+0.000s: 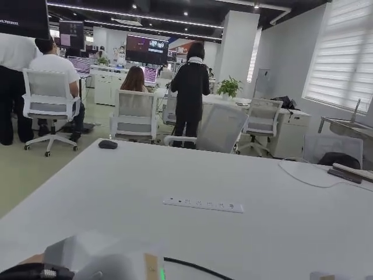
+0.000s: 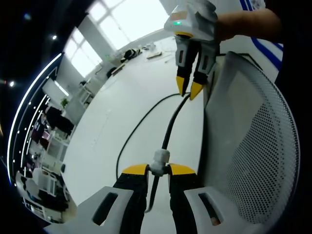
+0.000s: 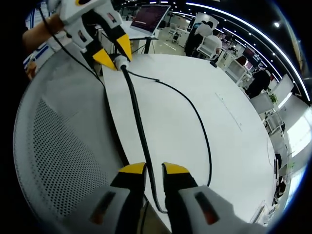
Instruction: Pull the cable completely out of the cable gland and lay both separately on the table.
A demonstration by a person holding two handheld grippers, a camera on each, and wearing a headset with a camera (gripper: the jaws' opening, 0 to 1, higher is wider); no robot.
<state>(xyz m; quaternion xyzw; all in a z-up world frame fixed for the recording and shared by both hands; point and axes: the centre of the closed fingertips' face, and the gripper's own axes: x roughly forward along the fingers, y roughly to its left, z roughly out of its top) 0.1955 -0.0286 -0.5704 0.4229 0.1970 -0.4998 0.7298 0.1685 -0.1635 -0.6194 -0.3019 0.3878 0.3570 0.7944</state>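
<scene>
while the left tongs (image 2: 159, 169) are clamped narrow on the white cable gland (image 2: 160, 160) at lower centre, the right tongs (image 3: 148, 169) are closed on the black cable (image 3: 138, 119) further along, giving each part its own hold for a straight pull; the cable is not yet out; a mesh chair back (image 2: 253, 146) just beside the tabletop (image 1: 175, 175) edge may foul the pull; slack loops across the tabletop.

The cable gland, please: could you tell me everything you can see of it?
The small pale grey plastic cable gland is a short, stepped fitting, clamped between the yellow tips of the left tongs by the white table edge. The black cable runs through it, onward to the right tongs, with a short tail behind. It is not yet freed.
</scene>
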